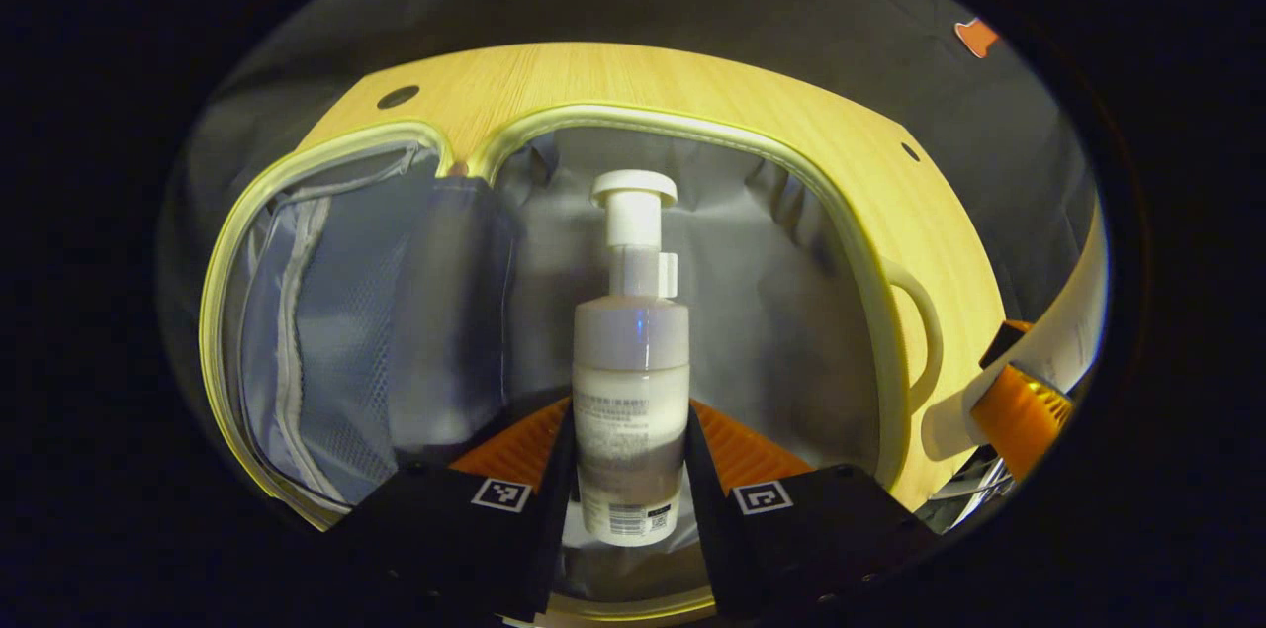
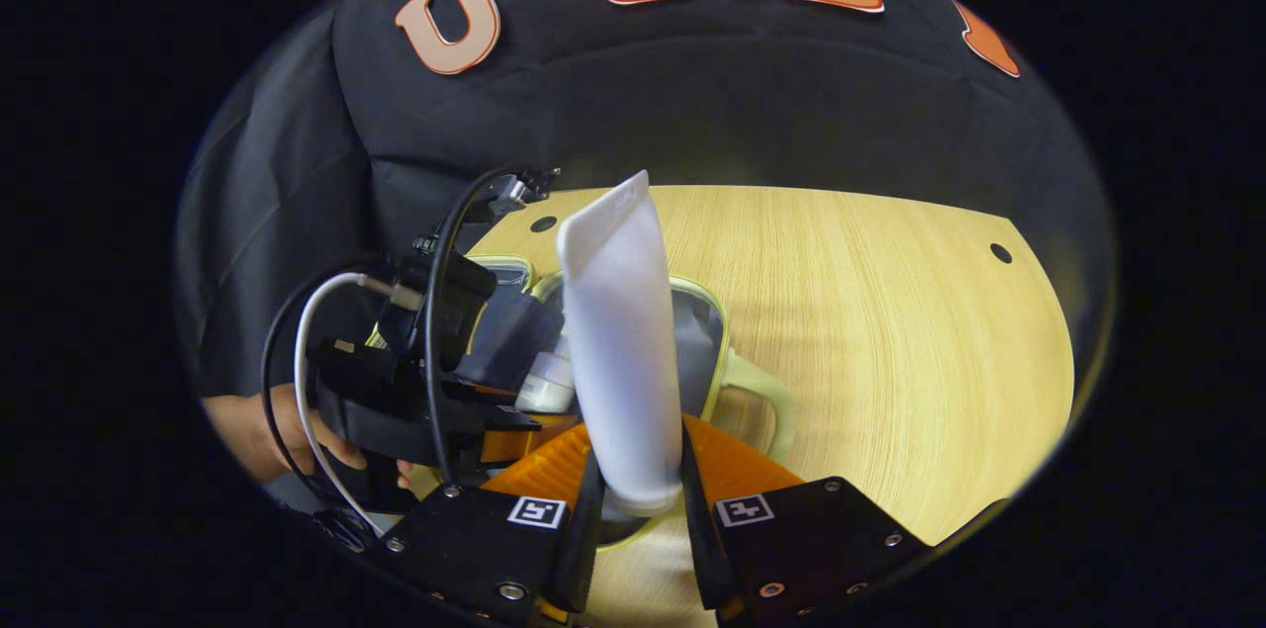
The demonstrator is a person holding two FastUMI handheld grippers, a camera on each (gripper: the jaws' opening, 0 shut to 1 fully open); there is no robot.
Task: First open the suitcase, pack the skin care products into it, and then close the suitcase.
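Currently you hold the left gripper clamped on the lower body of a white, translucent foam-pump bottle, both black fingers pressing its sides. You keep the bottle pointing forward along the fingers, pump head leading, over the open pale-green suitcase — a grip low on the body that leaves the rest of the bottle free to go in first. The suitcase lies flat on the light wooden table with both halves spread. Below the bottle is the half lined in grey fabric; its visible lining appears bare, though the bottle and fingers hide part of it. The other half carries a grey mesh panel with a zip, and whether anything sits behind that panel cannot be told.

In the right gripper view, the right gripper pinches the cap end of a white squeeze tube, its flat crimped end pointing away from you. You hold this tube just beside the suitcase's handle side — apparently waiting its turn while the left gripper and your hand occupy the space above the case.

Judging by this layout, opening is done, packing is under way, and closing is not yet done.
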